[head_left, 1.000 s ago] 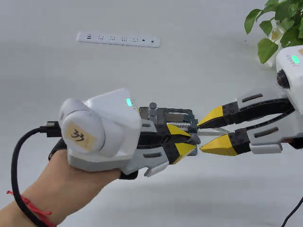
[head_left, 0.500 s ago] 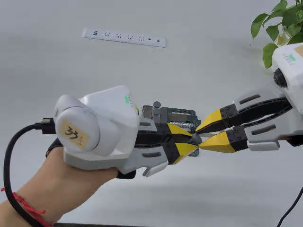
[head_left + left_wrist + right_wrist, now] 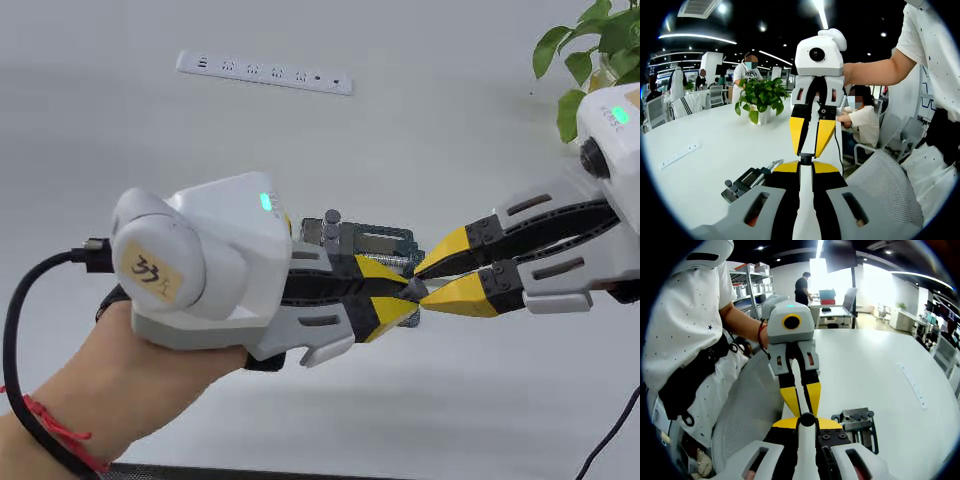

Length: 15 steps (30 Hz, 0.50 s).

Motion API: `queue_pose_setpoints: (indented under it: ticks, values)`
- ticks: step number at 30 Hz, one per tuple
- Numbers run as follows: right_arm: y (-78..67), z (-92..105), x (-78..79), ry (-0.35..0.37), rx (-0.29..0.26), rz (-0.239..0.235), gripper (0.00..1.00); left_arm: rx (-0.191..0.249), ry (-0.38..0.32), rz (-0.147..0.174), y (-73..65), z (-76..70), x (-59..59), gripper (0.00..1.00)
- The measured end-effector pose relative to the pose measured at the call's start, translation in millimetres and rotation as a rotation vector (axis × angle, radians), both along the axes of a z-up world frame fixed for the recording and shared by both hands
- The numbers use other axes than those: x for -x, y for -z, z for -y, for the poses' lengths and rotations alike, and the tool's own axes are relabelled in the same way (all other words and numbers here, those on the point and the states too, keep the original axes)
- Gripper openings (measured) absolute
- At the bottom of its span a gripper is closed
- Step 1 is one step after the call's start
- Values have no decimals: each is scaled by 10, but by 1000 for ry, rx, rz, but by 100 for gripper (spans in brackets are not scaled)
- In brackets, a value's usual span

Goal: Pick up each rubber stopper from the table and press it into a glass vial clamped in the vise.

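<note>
1. Small, dark rubber stopper (image 3: 807, 419), caught right where two sets of yellow tips meet nose to nose. Mostly covered by those tips, so little more than a rounded knob to make out.
2. Jaws of the right hand-held gripper (image 3: 425, 290) drawn narrow, tips pinched on the stopper.
3. Jaws of the left hand-held gripper (image 3: 405, 297) narrow too, closed on the same stopper from the opposite side. Carried in a hand (image 3: 130, 370), with a red string (image 3: 55, 435) at the wrist and a black cable (image 3: 20, 330) trailing from the rear.
4. Dark metal vise (image 3: 370, 243) on the white counter (image 3: 300, 150), just behind the meeting tips in the head view. Left of the left hand-held gripper's jaws in its own view, and right of the right one's jaws in its own.
5. Lower part of the vise cut off by both sets of jaws. Whatever sits in its clamp hidden or too small to tell. Touching the jaws or apart: cannot tell.
6. Well beyond the tips, a white power strip (image 3: 265, 72). Past the right hand-held gripper's body, a green plant (image 3: 590, 45), cut off at the frame edge.
</note>
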State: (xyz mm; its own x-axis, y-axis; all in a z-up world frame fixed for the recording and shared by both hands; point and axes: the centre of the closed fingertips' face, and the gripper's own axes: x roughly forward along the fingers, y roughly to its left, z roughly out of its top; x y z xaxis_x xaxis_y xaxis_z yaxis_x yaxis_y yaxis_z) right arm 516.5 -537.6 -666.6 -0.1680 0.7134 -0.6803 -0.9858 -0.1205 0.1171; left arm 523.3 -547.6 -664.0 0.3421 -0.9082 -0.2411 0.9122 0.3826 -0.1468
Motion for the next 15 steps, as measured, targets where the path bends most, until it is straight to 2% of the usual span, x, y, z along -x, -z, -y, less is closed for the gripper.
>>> queue_pose_setpoints:
  ticks: [15]
  values:
    - [52, -119, 25, -28, 40, 13, 6, 9, -13, -11, 58, -105, 16, 5]
